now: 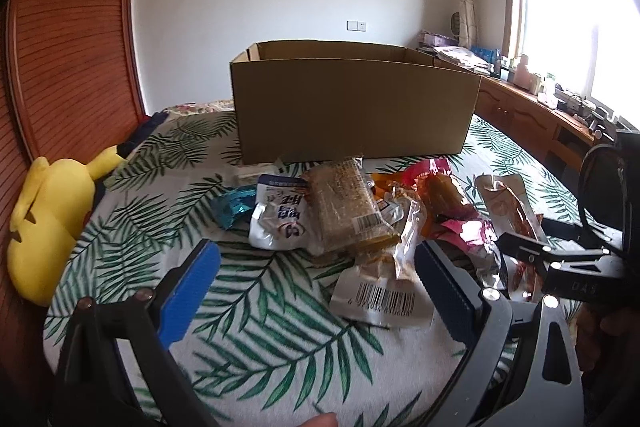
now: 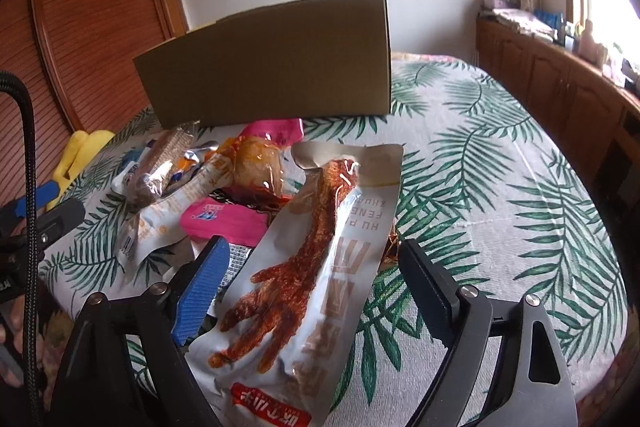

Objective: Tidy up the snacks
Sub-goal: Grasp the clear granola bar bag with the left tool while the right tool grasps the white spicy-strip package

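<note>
Chicken-foot packet (image 2: 316,267) between spread fingers (image 2: 204,287)

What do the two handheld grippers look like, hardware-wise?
Both match: left gripper and right gripper have black linkage frames with silver pivot bolts, one ribbed blue pad and one ribbed black pad. A black braided cable runs beside them.

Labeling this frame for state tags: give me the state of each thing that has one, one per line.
cardboard box: open-topped, upright on the bed, inside not visible
snack pile: loose on the leaf-print cover, outside the box
chicken-foot packet: sealed, lying between the right claw pads, not pinched
left claw: open, over a barcode packet
yellow plush: lying at the bed's edge
</note>
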Motion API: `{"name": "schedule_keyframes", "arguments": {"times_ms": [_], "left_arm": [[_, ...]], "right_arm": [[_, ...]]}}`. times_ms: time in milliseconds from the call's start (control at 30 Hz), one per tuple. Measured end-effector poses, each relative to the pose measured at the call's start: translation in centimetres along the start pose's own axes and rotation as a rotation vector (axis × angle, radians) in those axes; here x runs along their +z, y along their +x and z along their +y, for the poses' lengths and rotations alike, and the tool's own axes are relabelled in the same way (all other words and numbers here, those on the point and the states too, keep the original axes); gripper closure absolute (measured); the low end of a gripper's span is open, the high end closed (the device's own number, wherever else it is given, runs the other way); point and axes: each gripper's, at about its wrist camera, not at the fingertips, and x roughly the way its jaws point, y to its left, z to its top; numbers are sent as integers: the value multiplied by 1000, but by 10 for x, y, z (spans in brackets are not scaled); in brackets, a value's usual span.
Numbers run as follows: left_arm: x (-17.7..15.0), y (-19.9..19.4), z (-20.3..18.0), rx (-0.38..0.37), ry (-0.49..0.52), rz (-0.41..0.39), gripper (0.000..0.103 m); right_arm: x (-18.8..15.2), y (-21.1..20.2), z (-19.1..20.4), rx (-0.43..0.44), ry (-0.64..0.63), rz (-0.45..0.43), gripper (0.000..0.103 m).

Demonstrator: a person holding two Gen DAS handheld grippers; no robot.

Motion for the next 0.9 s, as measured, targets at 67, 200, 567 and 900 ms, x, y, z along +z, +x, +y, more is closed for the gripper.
{"name": "schedule_keyframes", "arguments": {"times_ms": [67,200,567,900], "left_arm": [[4,6,1,-15,-3,17,4],[16,17,3,-36,1,35,6],[46,49,-2,-105,30,123,16],[53,92,-14,-120,58,281,30]], "right_arm": [[0,2,-2,2,6,9,20],[0,6,-6,-4,13,25,25],[7,8,-12,-45,-5,10,52],[22,1,-19,-40,-26,-16,77]]}}
